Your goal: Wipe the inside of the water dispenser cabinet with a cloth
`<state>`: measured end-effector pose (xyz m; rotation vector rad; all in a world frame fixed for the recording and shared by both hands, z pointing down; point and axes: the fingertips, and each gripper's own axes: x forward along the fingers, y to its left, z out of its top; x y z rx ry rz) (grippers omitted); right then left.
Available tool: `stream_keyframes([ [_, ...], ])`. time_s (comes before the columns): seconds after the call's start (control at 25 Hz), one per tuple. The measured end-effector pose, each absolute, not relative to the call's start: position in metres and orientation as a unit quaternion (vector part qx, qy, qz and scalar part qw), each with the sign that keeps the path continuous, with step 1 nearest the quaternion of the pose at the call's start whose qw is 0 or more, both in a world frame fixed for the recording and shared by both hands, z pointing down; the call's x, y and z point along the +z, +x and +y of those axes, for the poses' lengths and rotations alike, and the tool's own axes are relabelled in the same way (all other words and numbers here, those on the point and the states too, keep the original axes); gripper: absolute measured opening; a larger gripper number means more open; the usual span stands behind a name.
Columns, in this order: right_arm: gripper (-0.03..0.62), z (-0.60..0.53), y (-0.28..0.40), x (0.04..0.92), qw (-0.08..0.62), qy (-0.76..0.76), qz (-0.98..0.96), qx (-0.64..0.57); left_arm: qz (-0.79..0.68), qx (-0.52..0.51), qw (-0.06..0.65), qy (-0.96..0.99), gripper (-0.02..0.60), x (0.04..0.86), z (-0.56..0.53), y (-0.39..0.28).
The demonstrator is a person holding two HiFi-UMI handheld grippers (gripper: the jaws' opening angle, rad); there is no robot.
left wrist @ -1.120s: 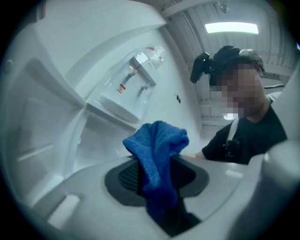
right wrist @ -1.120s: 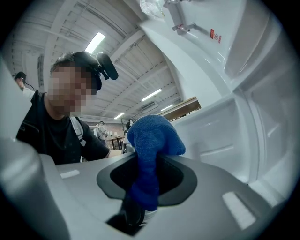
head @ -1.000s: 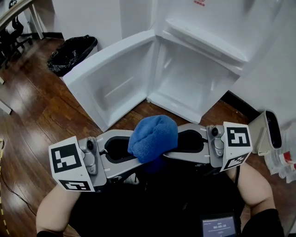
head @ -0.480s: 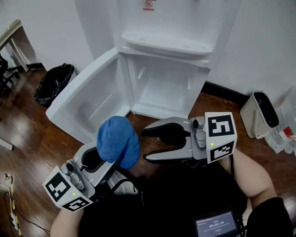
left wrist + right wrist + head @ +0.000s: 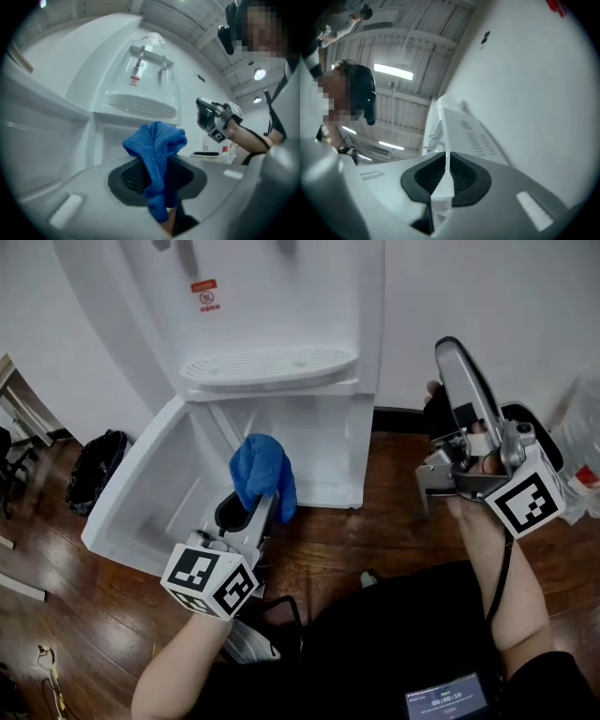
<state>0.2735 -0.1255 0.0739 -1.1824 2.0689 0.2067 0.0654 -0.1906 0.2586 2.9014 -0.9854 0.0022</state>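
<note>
While the cabinet (image 5: 323, 451) gapes, left tool (image 5: 260, 505) clamps cloth (image 5: 261, 470).

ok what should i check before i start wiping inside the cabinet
1. Cloth gripped: ok, the blue cloth is clamped in the left claw.
2. Cabinet door open: ok, it stands wide at the left.
3. Path into the cabinet: ok, nothing shows between cloth and opening.
4. Right claw out of the way: ok, held high at the right, closing with nothing between its jaws.
5. Inside empty: cannot tell, the cloth hides part of it.
</note>
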Motion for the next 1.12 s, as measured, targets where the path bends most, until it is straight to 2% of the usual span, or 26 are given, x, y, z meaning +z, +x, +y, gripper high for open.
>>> stream_keyframes([
  [0.12,0.024,-0.142,0.322,0.098,0.365,-0.569,0.735,0.051,-0.283,-0.020,0.041,0.958,0.100,0.269,-0.214,0.125],
  [0.24,0.021,-0.161,0.343,0.130,0.367,-0.599,0.711,-0.021,-0.238,-0.019,0.028,0.971,0.101,0.281,-0.234,0.177],
  [0.4,0.016,-0.177,0.332,0.152,0.378,-0.569,0.724,-0.094,-0.229,-0.037,0.031,0.972,0.101,0.288,-0.276,0.203],
  [0.6,0.013,-0.188,0.315,0.158,0.365,-0.544,0.746,-0.122,-0.257,-0.026,0.003,0.966,0.101,0.286,-0.333,0.230],
  [0.8,0.012,-0.195,0.308,0.168,0.362,-0.530,0.754,-0.143,-0.323,-0.020,-0.006,0.946,0.101,0.298,-0.378,0.240],
  [0.92,0.012,-0.198,0.307,0.172,0.358,-0.531,0.753,-0.152,-0.363,0.002,-0.049,0.931,0.101,0.303,-0.384,0.242],
  [1.12,0.012,-0.199,0.304,0.172,0.351,-0.528,0.758,-0.155,-0.519,0.040,-0.107,0.847,0.100,0.309,-0.414,0.181],
])
